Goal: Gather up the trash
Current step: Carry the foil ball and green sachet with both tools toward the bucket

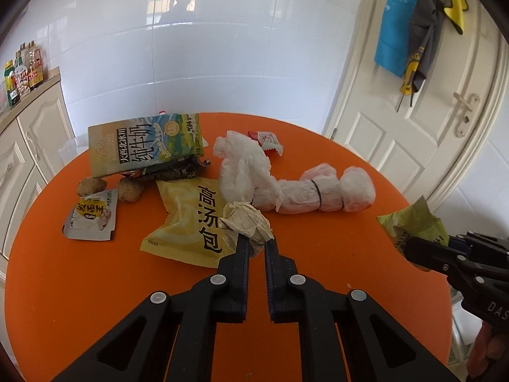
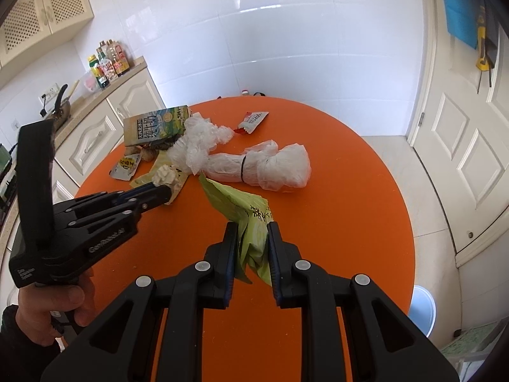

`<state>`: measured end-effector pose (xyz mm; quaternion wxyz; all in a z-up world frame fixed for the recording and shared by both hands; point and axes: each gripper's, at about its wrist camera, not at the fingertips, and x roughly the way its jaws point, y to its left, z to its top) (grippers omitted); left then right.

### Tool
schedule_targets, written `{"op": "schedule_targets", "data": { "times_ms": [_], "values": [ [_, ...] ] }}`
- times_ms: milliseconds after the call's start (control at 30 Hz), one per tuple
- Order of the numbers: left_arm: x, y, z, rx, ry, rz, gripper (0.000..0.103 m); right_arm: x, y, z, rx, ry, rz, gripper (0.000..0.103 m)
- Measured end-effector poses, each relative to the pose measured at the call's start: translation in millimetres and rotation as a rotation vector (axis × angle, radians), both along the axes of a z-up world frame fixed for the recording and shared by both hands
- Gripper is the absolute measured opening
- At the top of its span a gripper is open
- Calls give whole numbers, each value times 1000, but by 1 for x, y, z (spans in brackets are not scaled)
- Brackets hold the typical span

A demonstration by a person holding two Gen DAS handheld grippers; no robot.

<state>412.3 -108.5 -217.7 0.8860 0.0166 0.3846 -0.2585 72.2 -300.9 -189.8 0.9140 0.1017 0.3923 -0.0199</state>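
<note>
Left gripper (image 1: 256,242): jaws nearly closed, pinching a crumpled paper ball (image 1: 246,222) at the fingertips. The ball sits over the near edge of a yellow soup sachet (image 1: 187,219); whether it touches the sachet, cannot tell.

Right gripper (image 2: 253,227): jaws drawn in on a green wrapper (image 2: 245,213), crushed between the pads, its free end pointing away over the table.

Surface: round orange table (image 2: 334,222). Trash lies on the far half:
- milk carton (image 1: 143,143), flat, at far left, resting on a dark wrapper (image 1: 165,170);
- two brown lumps (image 1: 108,187) just in front of the carton;
- small silver-and-yellow packet (image 1: 92,219) near the left rim;
- bundle of white plastic bags (image 1: 286,184), banded with a black tie, mid-table;
- red-and-white sachet (image 1: 267,141) behind the bundle.

Room: white tiled wall (image 1: 222,63), cream cabinets (image 1: 28,140) at left with sauce bottles (image 1: 22,70) on the counter, white panelled door (image 1: 445,133) at right with blue and grey garments (image 1: 410,28) hung on it.

View differences: the right wrist view alone shows the hand (image 2: 54,305) on the left gripper's grip, a pan (image 2: 60,105) on the counter, upper lattice cabinets (image 2: 41,16), floor tiles and a pale blue stool (image 2: 421,310) past the table's right rim. The left wrist view alone shows the sachet's print and the right gripper side-on.
</note>
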Motion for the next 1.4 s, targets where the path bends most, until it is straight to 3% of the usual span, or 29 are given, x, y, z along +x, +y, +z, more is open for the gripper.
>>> {"op": "schedule_targets", "data": {
  "times_ms": [400,767,967,1133,1300,1400],
  "values": [
    [-51,6,51,-61,-94,-45,5,-33,-10,32,-7,-87,-33,18],
    [-106,-67,100,-114,-162,-238,5,-105,-76,77,-29,-193,-204,18],
    [-123,-142,97,-120,-127,-388,5,-165,-141,88,-57,-211,-373,18],
    [-139,-216,81,-99,-62,-522,5,-214,-203,79,-53,-189,-522,18],
    [-143,-283,51,-70,41,-621,6,-248,-261,46,-12,-126,-630,18],
    [-133,-319,26,-4,109,-655,6,-252,-292,10,50,-70,-663,18]
  ]
}}
